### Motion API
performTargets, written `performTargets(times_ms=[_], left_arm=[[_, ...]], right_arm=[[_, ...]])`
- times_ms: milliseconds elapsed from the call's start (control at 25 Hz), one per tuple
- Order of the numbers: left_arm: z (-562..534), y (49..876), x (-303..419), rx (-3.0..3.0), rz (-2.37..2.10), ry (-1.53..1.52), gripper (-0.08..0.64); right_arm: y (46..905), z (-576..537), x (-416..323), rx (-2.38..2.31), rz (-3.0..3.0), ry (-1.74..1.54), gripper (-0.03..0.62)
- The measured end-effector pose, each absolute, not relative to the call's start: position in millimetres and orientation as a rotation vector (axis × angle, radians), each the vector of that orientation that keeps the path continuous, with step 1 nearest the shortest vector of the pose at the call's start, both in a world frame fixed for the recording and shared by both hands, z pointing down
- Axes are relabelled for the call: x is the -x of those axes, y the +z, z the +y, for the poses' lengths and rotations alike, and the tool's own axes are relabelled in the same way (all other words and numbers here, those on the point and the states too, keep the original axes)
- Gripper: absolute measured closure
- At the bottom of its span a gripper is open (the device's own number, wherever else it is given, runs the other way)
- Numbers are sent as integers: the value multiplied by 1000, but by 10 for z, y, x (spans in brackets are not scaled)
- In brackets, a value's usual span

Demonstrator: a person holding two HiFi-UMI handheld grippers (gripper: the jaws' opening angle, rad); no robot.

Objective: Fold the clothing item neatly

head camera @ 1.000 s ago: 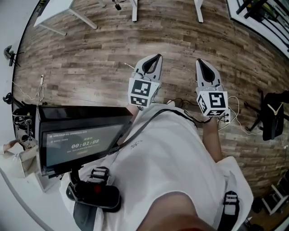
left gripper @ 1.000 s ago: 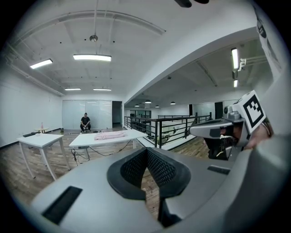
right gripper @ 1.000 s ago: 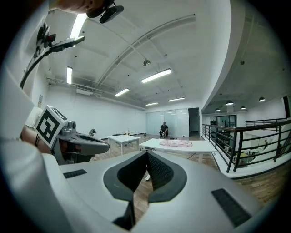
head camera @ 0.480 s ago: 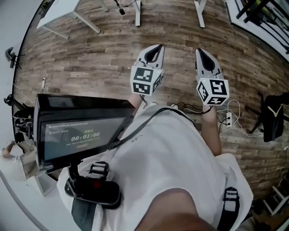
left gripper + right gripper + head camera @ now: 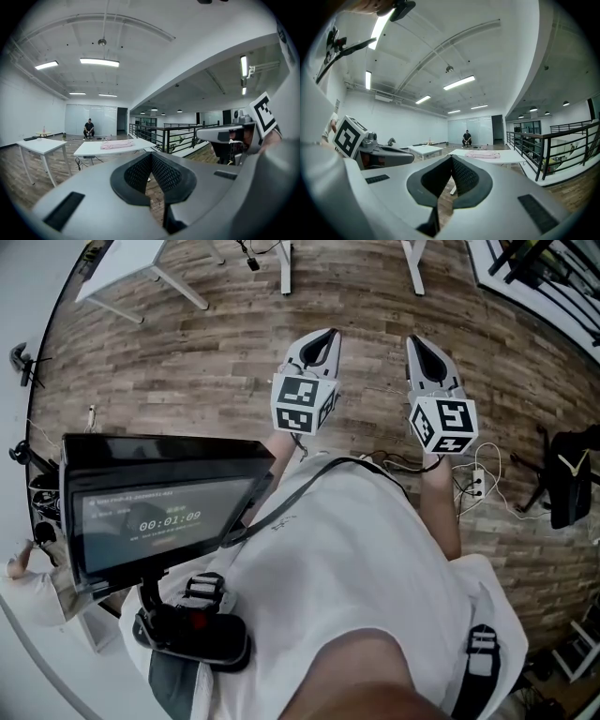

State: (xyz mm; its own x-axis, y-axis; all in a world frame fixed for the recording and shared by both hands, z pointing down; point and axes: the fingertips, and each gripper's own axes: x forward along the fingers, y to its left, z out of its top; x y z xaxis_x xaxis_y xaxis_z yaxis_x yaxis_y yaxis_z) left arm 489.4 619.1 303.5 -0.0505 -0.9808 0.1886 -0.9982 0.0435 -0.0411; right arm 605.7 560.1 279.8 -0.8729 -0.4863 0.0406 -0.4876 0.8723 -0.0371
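Wooden floor (image 5: 187,381) beneath you, white table (image 5: 90,150) far ahead, your left gripper (image 5: 326,336) and right gripper (image 5: 413,341) side by side, both claws pressed together on nothing, pink garment (image 5: 117,144) lying on that far table.

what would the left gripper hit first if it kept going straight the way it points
Probably the white table carrying the pink garment. The left gripper, jaws shut and empty, points at its near end, with only open floor between. Depth is unclear, so it might pass beside it.
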Motion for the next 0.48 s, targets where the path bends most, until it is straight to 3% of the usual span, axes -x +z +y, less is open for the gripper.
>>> performTargets(times_ms=[480], left_arm=[[6273,2827,-4811,-2112,-2171,228,558]], right_arm=[[2617,5723,-5975,-796,-2986,55,589]])
